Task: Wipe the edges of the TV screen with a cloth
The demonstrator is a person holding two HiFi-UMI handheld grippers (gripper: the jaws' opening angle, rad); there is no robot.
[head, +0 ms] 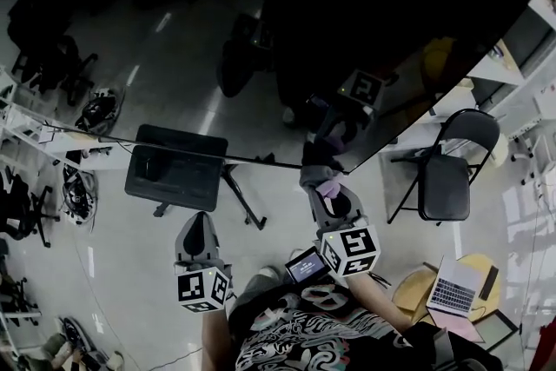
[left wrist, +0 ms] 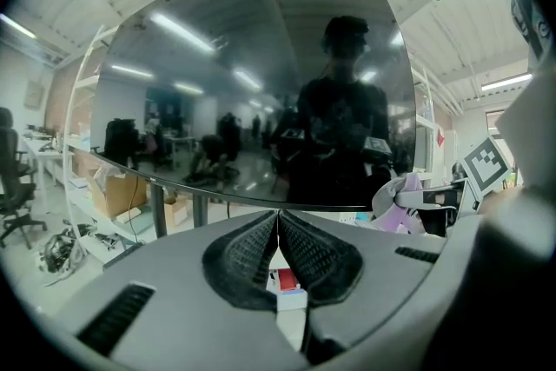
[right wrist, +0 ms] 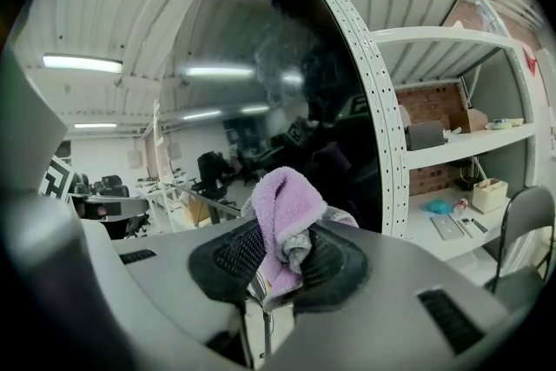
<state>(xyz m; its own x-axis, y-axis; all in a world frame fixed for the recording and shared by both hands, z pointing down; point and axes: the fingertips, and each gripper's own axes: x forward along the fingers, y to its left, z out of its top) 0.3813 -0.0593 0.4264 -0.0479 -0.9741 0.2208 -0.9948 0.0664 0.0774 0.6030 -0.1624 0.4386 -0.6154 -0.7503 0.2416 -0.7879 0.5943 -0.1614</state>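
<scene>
- Cloth [right wrist: 287, 213], purple and fluffy, is pinched between the jaws of the right gripper [right wrist: 282, 261]. The jaws are pressed firmly on it, and one fold stands out past the tips.
- In the head view the right gripper is stretched forward to the lower right corner of the TV screen [head: 347, 13], and the cloth lies at that corner. Whether it presses on the edge is not clear.
- The left gripper [head: 198, 228] is held further back, below the bottom edge of the TV screen and apart from it. It points toward the screen.
- The left gripper's jaws meet at the tips and nothing is between them.
- A white perforated shelf post [right wrist: 382, 117] stands just beside the right edge of the TV screen.
- A black folding chair [head: 447, 165] stands beyond the same edge, and a laptop [head: 453, 284] lies further away from the screen.
</scene>
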